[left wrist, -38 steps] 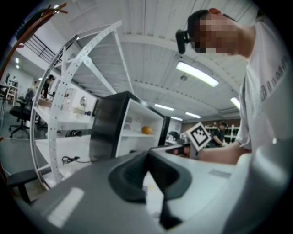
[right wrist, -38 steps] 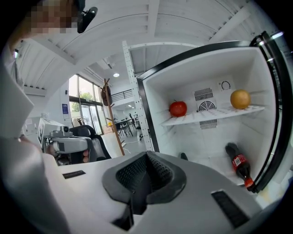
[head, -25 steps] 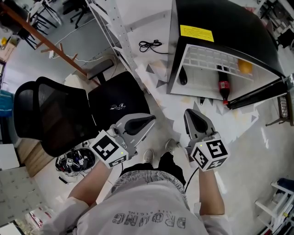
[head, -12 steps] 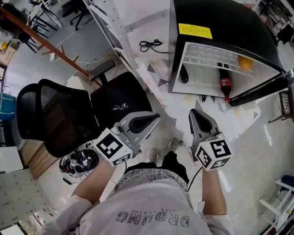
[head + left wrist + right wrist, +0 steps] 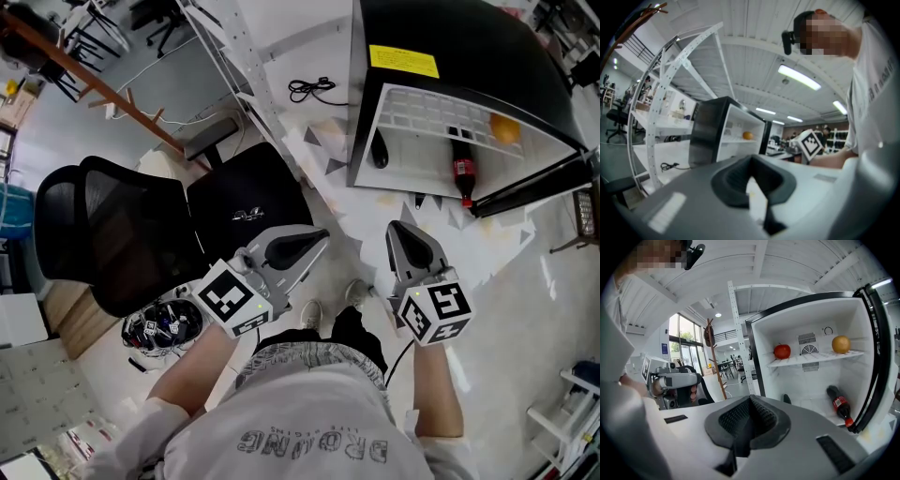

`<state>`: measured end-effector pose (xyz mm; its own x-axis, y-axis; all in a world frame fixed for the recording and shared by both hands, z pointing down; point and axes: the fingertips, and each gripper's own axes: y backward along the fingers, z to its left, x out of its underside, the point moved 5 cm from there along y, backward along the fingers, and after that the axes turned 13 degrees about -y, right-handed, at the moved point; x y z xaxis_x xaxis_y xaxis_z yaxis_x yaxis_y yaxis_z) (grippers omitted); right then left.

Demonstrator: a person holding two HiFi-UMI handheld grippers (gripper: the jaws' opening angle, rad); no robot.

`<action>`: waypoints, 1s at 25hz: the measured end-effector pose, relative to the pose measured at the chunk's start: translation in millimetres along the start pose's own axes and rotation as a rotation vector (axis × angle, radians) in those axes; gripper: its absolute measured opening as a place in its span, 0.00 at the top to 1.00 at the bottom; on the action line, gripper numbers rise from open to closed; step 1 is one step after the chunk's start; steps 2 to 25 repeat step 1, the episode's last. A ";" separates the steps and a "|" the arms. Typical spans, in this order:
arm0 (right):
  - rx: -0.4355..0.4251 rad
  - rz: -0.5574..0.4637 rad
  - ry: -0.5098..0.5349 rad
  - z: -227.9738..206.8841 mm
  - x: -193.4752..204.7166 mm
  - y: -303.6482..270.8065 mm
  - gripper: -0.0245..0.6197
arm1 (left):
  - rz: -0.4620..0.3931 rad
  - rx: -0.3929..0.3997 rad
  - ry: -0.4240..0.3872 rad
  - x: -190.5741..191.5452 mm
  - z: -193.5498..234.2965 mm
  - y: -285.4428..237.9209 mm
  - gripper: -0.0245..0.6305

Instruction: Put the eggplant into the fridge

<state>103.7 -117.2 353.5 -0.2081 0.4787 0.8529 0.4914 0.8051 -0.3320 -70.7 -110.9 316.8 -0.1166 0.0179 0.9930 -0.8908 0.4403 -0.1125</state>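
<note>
Our left gripper [image 5: 320,235] is closed on nothing. What we take for the eggplant [image 5: 378,150], dark and long, lies inside the open fridge [image 5: 450,56], low at its left. We judge it firm, smooth-skinned, slippery and easily bruised, so it wants a gentle grip across its thick middle. Our right gripper [image 5: 402,229] is likewise closed and empty.

Open fridge [image 5: 450,37] ahead, chair [image 5: 122,234] left

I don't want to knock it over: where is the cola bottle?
In the right gripper view the cola bottle lies on the fridge floor at right, below the orange on the shelf.
</note>
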 end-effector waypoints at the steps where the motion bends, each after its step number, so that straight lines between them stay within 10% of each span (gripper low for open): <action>1: 0.001 0.003 0.002 -0.3 0.4 -0.7 0.96 | 0.000 0.000 0.000 -0.2 0.2 -0.4 0.95; 25: 0.001 0.003 0.002 -0.3 0.4 -0.7 0.96 | 0.000 0.000 0.000 -0.2 0.2 -0.4 0.95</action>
